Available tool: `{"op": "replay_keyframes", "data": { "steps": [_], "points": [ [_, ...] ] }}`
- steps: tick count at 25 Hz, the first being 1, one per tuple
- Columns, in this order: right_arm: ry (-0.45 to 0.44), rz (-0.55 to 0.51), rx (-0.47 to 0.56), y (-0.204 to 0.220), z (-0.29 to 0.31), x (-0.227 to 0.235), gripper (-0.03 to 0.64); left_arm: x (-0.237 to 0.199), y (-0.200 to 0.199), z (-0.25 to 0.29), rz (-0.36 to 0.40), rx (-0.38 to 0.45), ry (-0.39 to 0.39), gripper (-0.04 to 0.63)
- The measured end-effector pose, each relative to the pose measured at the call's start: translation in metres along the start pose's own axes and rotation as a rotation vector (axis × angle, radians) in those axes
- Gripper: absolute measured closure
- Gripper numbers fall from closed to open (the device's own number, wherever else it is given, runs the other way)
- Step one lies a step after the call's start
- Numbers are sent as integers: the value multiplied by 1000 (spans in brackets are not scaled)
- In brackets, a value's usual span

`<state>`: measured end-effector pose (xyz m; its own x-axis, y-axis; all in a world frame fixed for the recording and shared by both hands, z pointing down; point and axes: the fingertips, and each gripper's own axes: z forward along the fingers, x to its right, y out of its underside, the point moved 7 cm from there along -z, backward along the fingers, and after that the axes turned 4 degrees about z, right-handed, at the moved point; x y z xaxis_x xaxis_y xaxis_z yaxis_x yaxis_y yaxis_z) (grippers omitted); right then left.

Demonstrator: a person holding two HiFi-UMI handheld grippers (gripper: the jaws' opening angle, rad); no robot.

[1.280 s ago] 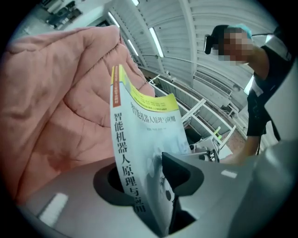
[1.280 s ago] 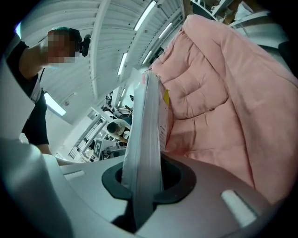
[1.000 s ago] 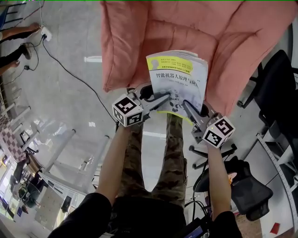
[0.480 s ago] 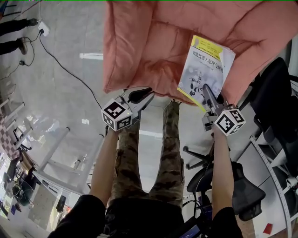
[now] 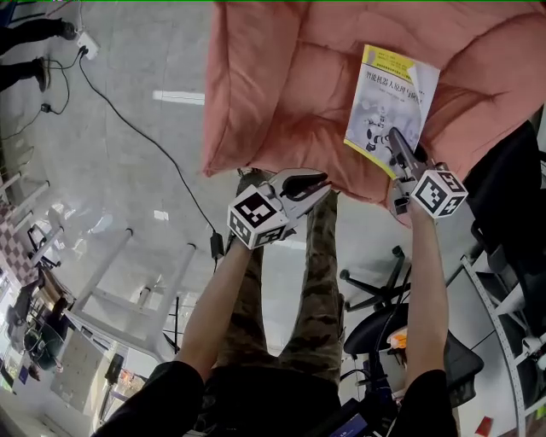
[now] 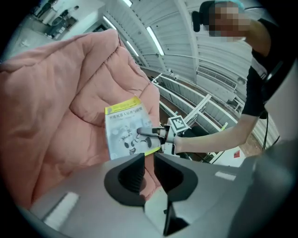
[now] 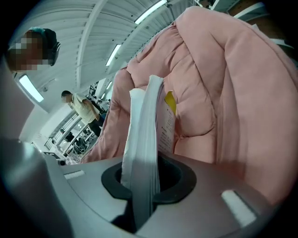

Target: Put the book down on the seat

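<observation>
While right hand-held gripper (image 5: 398, 143) clamps book (image 5: 388, 90), moved farther over seat (image 5: 281, 85)

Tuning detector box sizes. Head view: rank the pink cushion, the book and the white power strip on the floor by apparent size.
1. pink cushion, cut off at the top edge.
2. book.
3. white power strip, tiny; it lies farther off, so real size is unsure.

Bright strip lights (image 7: 150, 10), fisheye edges darkened, blurred
</observation>
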<state>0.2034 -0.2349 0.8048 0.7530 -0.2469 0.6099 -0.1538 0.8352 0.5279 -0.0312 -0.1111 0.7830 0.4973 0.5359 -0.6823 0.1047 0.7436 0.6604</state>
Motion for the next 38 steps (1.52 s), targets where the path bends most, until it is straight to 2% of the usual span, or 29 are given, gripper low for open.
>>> {"op": "replay_keyframes", "data": {
  "steps": [7, 11, 15, 20, 28, 32, 38],
  "points": [
    [-6, 7, 20, -23, 35, 0, 535, 8, -2, 0, -14, -9, 72, 541],
    [23, -11, 15, -26, 51, 7, 535, 2, 4, -8, -21, -19, 71, 541],
    [98, -22, -13, -29, 61, 24, 537, -8, 2, -17, -29, -7, 48, 541],
    [212, 28, -34, -30, 67, 52, 537, -16, -2, -25, -21, 5, 38, 541],
    [403, -7, -96, -29, 72, 68, 523, -19, -5, -29, -16, -2, 44, 541],
    [443, 34, -96, -29, 70, 76, 508, -22, -3, -31, -13, -6, 36, 541],
    [481, 2, -104, -28, 66, 73, 500, -20, -3, -27, 5, -10, 31, 541]
  ]
}}
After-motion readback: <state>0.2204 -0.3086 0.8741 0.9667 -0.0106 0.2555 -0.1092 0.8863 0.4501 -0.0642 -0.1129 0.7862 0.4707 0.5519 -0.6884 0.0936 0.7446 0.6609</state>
